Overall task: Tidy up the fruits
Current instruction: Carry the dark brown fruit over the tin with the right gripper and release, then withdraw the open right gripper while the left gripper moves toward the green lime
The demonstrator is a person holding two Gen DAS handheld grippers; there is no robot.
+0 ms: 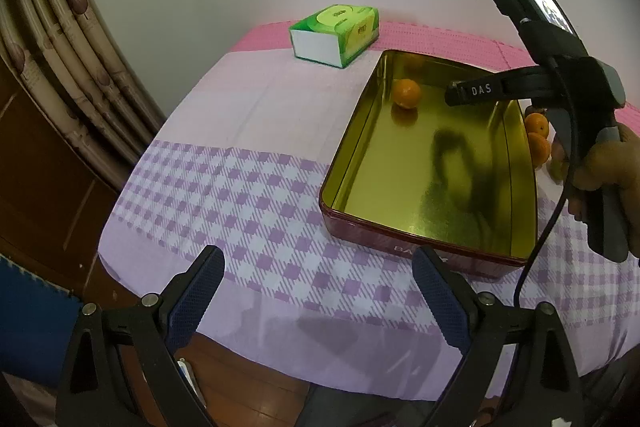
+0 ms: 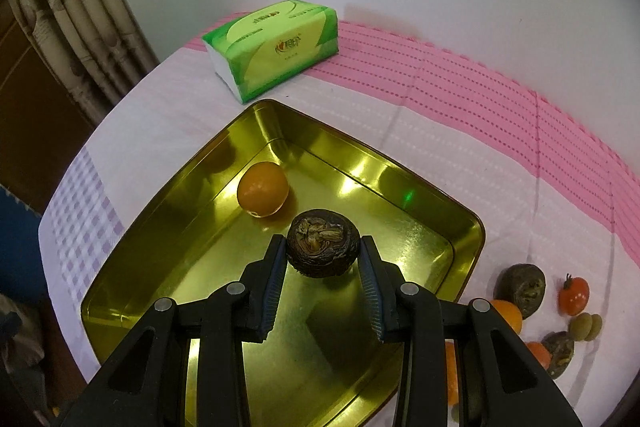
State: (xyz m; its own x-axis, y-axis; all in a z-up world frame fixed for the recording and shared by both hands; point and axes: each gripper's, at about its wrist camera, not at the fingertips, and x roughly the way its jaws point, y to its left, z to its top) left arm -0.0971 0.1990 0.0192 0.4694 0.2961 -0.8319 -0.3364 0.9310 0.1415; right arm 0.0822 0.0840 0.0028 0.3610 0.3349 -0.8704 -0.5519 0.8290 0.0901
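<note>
Left wrist view: your left tongs [image 1: 318, 291] are spread wide, nothing between them, hanging over the checked cloth [image 1: 248, 187] on the desk, near-left of the tin [image 1: 348, 183]. The tin sits right of centre, gold inside, red outside. One orange [image 1: 406, 93] lies in its far-left corner. Your right hand [image 1: 608, 171] holds the other tool over the tin's far-right part; its tips are hidden here. More oranges [image 1: 538, 139] sit on the desk just right of the tin. A green tissue pack [image 1: 336, 35] lies far, beyond the tin.

Right wrist view: your right tongs [image 2: 322, 247] are pinching a dark wrinkled fruit [image 2: 322, 247], pads on both sides, over the tin [image 2: 460, 223] floor. The orange [image 2: 263, 189] lies just beyond and left of it, apart. The loose fruit pile [image 2: 520, 285] is on the desk to the right, outside the tin. The tissue pack [image 2: 276, 47] is far left.
</note>
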